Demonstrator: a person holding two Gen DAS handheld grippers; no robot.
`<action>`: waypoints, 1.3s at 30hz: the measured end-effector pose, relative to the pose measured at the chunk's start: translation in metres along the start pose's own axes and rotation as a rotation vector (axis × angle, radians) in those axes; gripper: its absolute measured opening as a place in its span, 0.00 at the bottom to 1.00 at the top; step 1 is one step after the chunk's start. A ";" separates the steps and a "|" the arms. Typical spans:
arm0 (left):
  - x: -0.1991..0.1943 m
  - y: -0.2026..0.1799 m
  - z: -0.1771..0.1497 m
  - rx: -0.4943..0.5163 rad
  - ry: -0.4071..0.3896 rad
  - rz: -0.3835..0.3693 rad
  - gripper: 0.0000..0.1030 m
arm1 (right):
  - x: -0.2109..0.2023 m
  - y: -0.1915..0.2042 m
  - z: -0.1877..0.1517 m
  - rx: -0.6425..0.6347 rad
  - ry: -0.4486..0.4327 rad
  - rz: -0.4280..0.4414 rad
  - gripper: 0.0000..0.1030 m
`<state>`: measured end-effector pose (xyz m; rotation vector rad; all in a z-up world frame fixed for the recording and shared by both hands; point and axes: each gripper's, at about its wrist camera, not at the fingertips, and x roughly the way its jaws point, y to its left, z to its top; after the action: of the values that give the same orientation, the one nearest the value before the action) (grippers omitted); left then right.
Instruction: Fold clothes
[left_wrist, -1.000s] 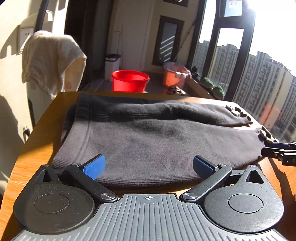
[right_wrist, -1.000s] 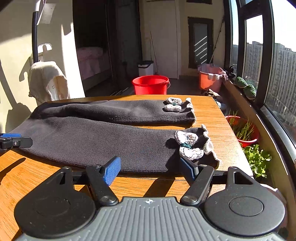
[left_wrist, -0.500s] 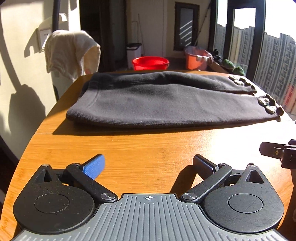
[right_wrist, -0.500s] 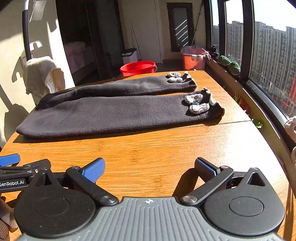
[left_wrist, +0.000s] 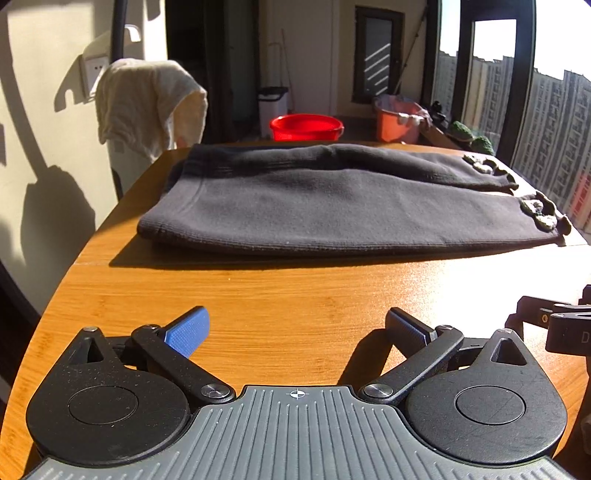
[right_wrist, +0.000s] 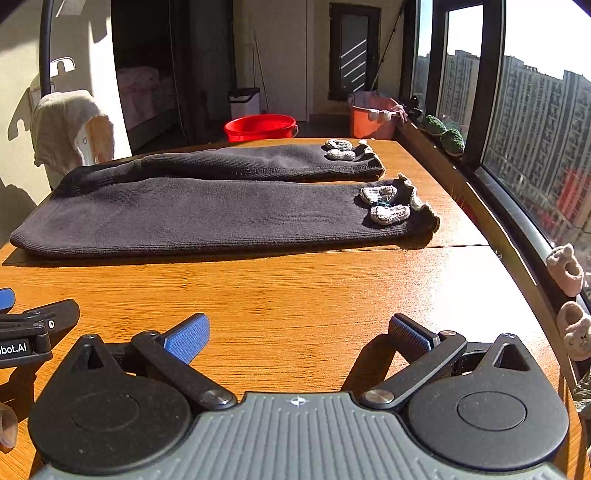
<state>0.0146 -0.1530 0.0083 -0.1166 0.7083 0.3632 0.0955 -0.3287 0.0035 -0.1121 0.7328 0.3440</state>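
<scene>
Dark pants (left_wrist: 332, 206) lay flat across the far half of the wooden table (left_wrist: 295, 295), legs side by side, little knit patches (right_wrist: 386, 205) at the cuffs. My left claw (left_wrist: 297, 328) and right claw (right_wrist: 298, 332) were both wide open w/ nothing in them, hanging over bare wood near the front edge, well apart from the pants. Red tub (right_wrist: 260, 127) sat behind the table.

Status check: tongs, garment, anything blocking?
Left tongs open, empty. Right tongs open, empty. Dark trousers flat on table, unfolded. Path unobstructed.

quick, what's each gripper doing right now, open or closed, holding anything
Left gripper: open, holding nothing, over bare table.
Right gripper: open, holding nothing, short of the dark garment.
</scene>
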 end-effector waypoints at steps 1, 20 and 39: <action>0.000 0.000 0.000 0.000 0.000 0.000 1.00 | 0.000 0.000 0.000 0.000 0.000 0.000 1.00; 0.001 0.001 0.001 -0.001 -0.002 0.000 1.00 | 0.003 0.002 0.000 0.003 -0.002 0.001 1.00; 0.000 0.002 0.001 -0.001 -0.003 -0.003 1.00 | 0.002 0.002 0.000 0.003 -0.002 0.002 1.00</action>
<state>0.0146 -0.1509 0.0088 -0.1185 0.7048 0.3611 0.0963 -0.3261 0.0017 -0.1080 0.7312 0.3444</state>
